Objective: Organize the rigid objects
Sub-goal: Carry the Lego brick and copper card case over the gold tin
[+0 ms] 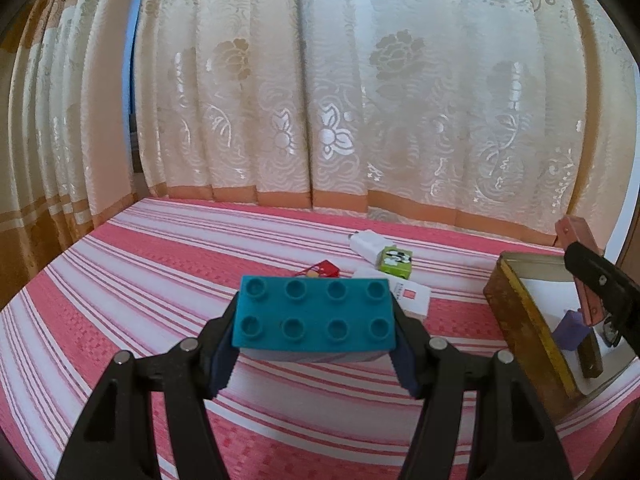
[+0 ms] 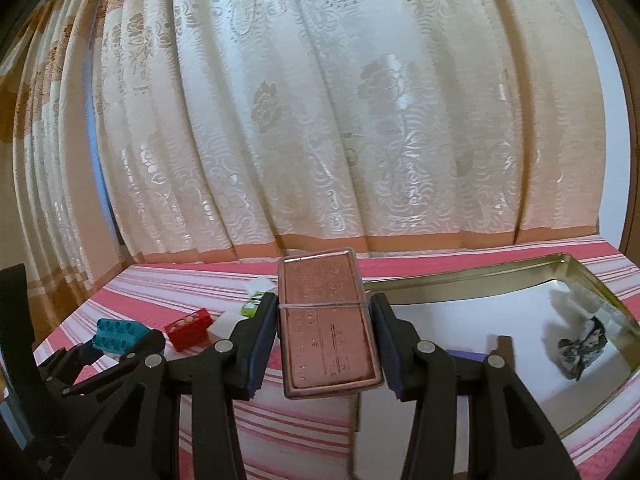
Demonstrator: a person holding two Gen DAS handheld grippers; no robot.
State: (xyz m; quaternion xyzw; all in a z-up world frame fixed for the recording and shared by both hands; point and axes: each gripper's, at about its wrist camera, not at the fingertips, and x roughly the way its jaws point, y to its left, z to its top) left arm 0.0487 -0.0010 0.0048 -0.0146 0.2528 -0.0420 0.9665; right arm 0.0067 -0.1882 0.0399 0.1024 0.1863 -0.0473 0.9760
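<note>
A teal studded brick [image 1: 314,318] hangs above the pink-striped cloth, with my left gripper [image 1: 314,346] shut on its two sides. My right gripper [image 2: 326,340] is shut on a copper-pink bar in a clear case [image 2: 328,328], which is held lengthwise a little left of an open metal tin [image 2: 460,286]. In the left wrist view, the right gripper [image 1: 584,276] and its bar [image 1: 574,228] hover over the tin [image 1: 520,320]. In the right wrist view, the left gripper [image 2: 116,346] with the brick [image 2: 116,334] is at the far left.
On the cloth lie a green box [image 1: 395,262], a white charger [image 1: 366,242], a white box with a red square [image 1: 412,298] and a small red box [image 2: 188,328]. Inside the tin are a purple piece [image 1: 572,330] and a black-and-white lump [image 2: 582,350]. Curtains close off the far side.
</note>
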